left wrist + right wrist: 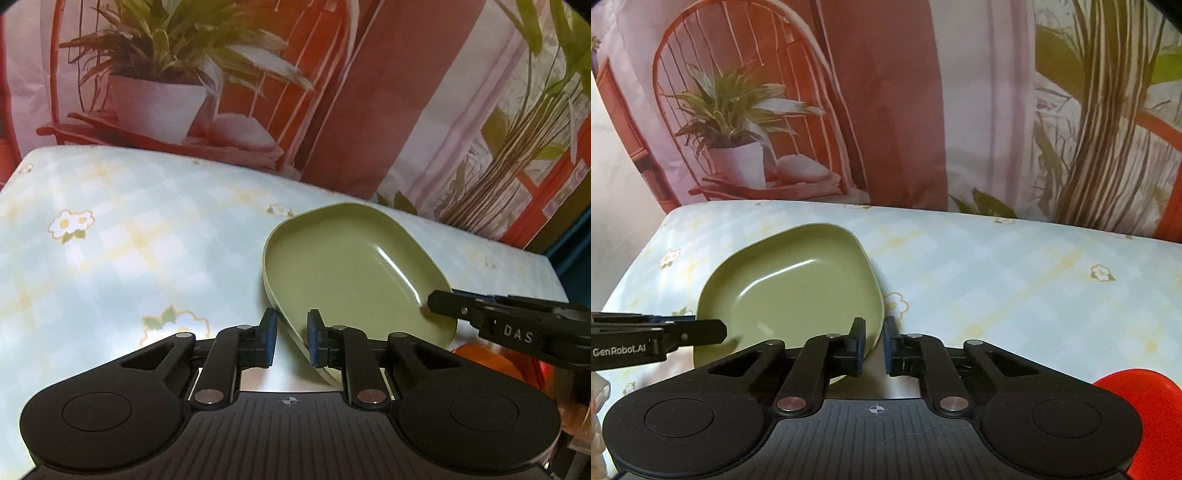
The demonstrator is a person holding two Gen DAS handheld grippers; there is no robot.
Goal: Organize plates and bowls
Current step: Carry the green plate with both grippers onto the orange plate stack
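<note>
Plate (354,273): green, rounded-rectangular, shallow; sits on table (110,258), toward the near edge, between both grippers.
Handling: judged stiff and light, likely plastic or melamine; glossy, so slip is expected; raised rim is the only hold.
Grasp site: near rim, at opposite corners, is favoured.
Left gripper (291,338): pads are clamped across the plate's near rim, one pad inside, one outside.
Right gripper (874,341): jaws nearly together, pinched on the rim at the plate's other near corner; contact is partly hidden by the pads.
Lift state: cannot be told whether the plate has left the cloth.
Red dish (1145,417): seen at lower right of right view, apart from the plate.
Backdrop (886,110): printed curtain behind the table.
</note>
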